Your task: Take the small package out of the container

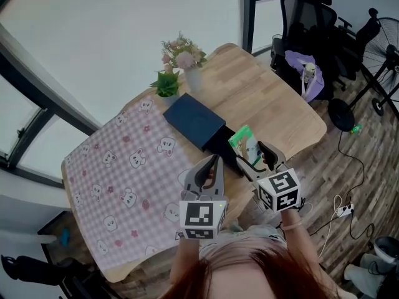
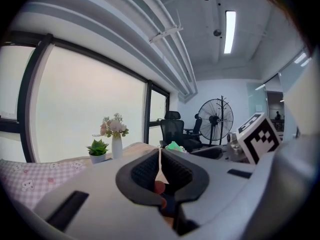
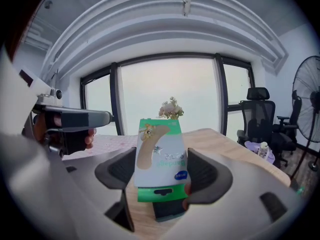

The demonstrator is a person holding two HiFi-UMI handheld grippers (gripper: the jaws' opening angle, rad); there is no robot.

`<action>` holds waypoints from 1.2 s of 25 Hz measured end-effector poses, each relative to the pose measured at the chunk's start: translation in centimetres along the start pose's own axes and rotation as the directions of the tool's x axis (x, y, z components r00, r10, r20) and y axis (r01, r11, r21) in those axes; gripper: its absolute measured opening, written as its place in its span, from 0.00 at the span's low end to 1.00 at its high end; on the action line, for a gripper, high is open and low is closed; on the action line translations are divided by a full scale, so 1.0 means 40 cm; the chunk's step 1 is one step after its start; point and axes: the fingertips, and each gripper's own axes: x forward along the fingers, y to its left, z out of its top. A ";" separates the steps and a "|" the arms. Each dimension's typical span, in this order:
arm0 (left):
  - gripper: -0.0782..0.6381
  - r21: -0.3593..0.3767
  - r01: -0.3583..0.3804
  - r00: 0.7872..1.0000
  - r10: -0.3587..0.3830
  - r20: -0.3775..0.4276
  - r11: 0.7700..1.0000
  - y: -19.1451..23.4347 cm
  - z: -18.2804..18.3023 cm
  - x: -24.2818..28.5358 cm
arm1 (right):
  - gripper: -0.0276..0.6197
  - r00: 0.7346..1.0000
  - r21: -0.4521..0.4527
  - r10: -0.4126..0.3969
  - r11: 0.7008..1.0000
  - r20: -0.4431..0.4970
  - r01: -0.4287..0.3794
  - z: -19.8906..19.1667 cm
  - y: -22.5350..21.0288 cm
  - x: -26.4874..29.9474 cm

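Observation:
A small green and white package is lifted above the table, and my right gripper is shut on its sides. In the right gripper view the package stands upright between the pads. Just below it is the dark end of the container. The container is a dark blue box lying on the wooden table, with its near end slid out toward me. My left gripper hangs beside that near end, shut, with nothing held. Its jaws meet in the left gripper view.
A pink checked cloth covers the table's left half. A vase of flowers and a small potted plant stand behind the box. Off the table to the right are an office chair and a floor fan.

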 end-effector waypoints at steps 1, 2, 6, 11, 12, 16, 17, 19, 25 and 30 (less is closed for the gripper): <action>0.13 0.006 0.003 1.000 -0.003 0.006 1.000 -0.013 0.010 -0.010 | 0.53 1.000 0.006 0.005 1.000 0.015 -0.005 0.009 0.000 -0.015; 0.13 0.010 0.006 1.000 -0.007 0.013 1.000 -0.027 0.021 -0.021 | 0.53 1.000 0.014 0.010 1.000 0.030 -0.010 0.018 -0.002 -0.033; 0.13 0.028 0.004 0.999 -0.005 0.038 1.000 -0.082 0.061 -0.059 | 0.53 0.996 0.037 0.024 0.999 0.084 -0.027 0.050 -0.009 -0.105; 0.13 0.049 -0.019 0.998 0.015 0.066 0.999 -0.118 0.104 -0.097 | 0.53 0.989 0.029 0.040 0.999 0.141 -0.044 0.095 -0.011 -0.170; 0.13 0.051 -0.018 0.997 0.014 0.075 0.999 -0.132 0.113 -0.108 | 0.53 0.988 0.033 0.043 0.998 0.151 -0.048 0.100 -0.011 -0.187; 0.13 0.065 -0.015 0.994 0.007 0.113 0.998 -0.192 0.148 -0.153 | 0.53 0.979 0.056 0.064 0.996 0.194 -0.076 0.115 -0.007 -0.255; 0.13 0.070 -0.017 0.993 0.009 0.120 0.997 -0.198 0.155 -0.159 | 0.53 0.977 0.058 0.067 0.995 0.204 -0.080 0.119 -0.005 -0.263; 0.13 0.072 -0.021 0.992 0.012 0.127 0.997 -0.203 0.161 -0.169 | 0.53 0.974 0.061 0.067 0.995 0.218 -0.082 0.124 -0.003 -0.277; 0.13 0.082 -0.046 0.988 0.033 0.148 0.996 -0.276 0.182 -0.239 | 0.53 0.961 0.054 0.070 0.995 0.266 -0.087 0.139 0.006 -0.395; 0.13 0.074 -0.053 0.986 0.041 0.162 0.996 -0.298 0.188 -0.264 | 0.53 0.951 0.047 0.065 0.995 0.302 -0.083 0.153 0.017 -0.444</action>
